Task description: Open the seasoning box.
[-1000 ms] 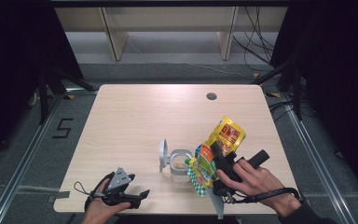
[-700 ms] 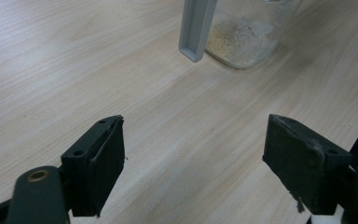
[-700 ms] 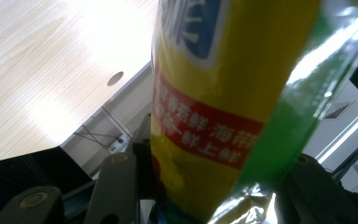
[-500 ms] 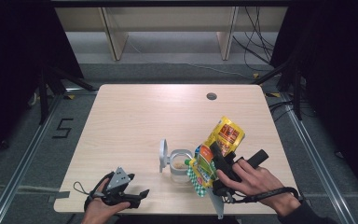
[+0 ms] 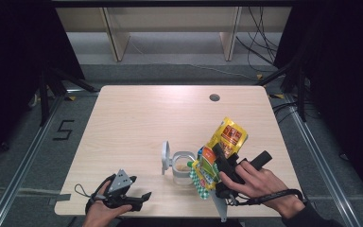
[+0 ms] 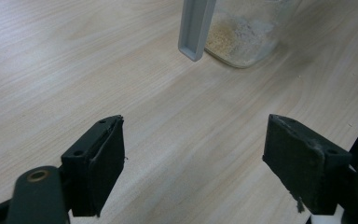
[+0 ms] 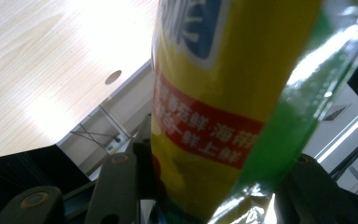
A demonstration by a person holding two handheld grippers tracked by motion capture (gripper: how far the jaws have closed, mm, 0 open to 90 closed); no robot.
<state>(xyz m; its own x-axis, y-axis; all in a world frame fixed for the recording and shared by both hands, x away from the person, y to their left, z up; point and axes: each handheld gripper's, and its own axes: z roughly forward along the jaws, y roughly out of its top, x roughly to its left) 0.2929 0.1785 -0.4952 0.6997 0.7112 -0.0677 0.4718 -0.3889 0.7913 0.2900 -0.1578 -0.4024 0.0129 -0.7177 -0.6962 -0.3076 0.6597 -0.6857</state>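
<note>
Right claw grips a yellow packet that hides part of the jar; left claw rests open on the surface.

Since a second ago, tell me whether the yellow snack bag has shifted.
No. The yellow snack bag sits clamped in the right gripper, tilted over the clear jar, at the same spot relative to the table's cable hole.
</note>
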